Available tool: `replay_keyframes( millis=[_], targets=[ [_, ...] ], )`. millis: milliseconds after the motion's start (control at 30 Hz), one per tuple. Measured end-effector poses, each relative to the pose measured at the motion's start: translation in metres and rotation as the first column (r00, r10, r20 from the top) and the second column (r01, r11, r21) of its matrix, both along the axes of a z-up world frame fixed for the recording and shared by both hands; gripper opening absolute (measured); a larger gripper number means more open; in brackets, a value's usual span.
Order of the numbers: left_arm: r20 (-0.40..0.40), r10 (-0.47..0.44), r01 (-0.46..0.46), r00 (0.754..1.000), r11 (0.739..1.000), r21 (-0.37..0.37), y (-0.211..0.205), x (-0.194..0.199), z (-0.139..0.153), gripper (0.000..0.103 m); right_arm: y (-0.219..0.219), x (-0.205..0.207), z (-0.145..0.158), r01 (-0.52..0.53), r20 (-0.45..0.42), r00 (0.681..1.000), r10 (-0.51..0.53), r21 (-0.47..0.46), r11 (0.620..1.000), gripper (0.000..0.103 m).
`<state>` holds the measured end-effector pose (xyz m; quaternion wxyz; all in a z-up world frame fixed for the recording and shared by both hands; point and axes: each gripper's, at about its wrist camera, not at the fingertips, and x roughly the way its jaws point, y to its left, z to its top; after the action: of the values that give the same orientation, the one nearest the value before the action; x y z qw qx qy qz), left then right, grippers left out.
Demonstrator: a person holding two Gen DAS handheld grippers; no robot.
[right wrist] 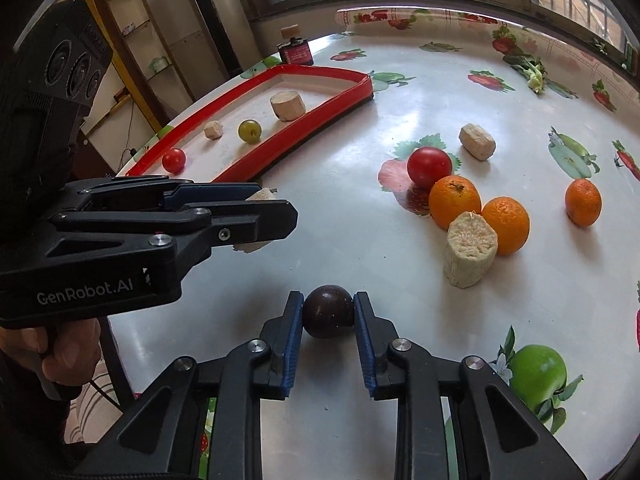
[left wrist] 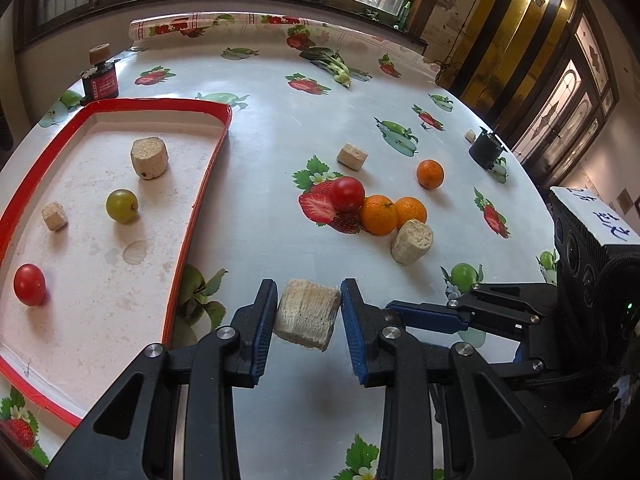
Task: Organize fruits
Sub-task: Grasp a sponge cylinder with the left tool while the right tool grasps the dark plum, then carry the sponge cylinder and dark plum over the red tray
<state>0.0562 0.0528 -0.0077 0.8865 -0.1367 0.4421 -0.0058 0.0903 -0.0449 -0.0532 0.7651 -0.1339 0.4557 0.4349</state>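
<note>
Left tool (left wrist: 308, 314) clamped on pale fibrous chunk (left wrist: 307, 314), right tool (right wrist: 329, 312) gripping dark glossy round fruit (right wrist: 329, 311)

left tool (left wrist: 308, 320) clamps pale chunk (left wrist: 307, 314) | red tray (left wrist: 200, 200) just left | oranges (left wrist: 394, 213) ahead

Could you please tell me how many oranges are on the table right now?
3. Two oranges touch each other mid-table, one against the red tomato, the other behind the beige chunk. The third sits alone, farther right. None appears in the red tray.
</note>
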Motion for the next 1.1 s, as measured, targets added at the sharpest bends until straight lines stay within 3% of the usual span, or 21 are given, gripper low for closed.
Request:
replay_keyframes(
  millis=[433,1100],
  targets=[
    [0.037,0.079,-0.08,0.996,0.996,0.029,0.023,-0.025,0.013,0.03,-0.009,0.004,0.025,0.036,0.028,0.999,-0.038,0.05,0.998,0.026],
    [0.048,0.209,-0.212,0.977,0.976,0.058,0.069,-0.058,0.016,0.03,0.049,-0.01,0.057,-0.068,0.086,0.995,0.06,0.09,0.994,0.026]
  ],
)
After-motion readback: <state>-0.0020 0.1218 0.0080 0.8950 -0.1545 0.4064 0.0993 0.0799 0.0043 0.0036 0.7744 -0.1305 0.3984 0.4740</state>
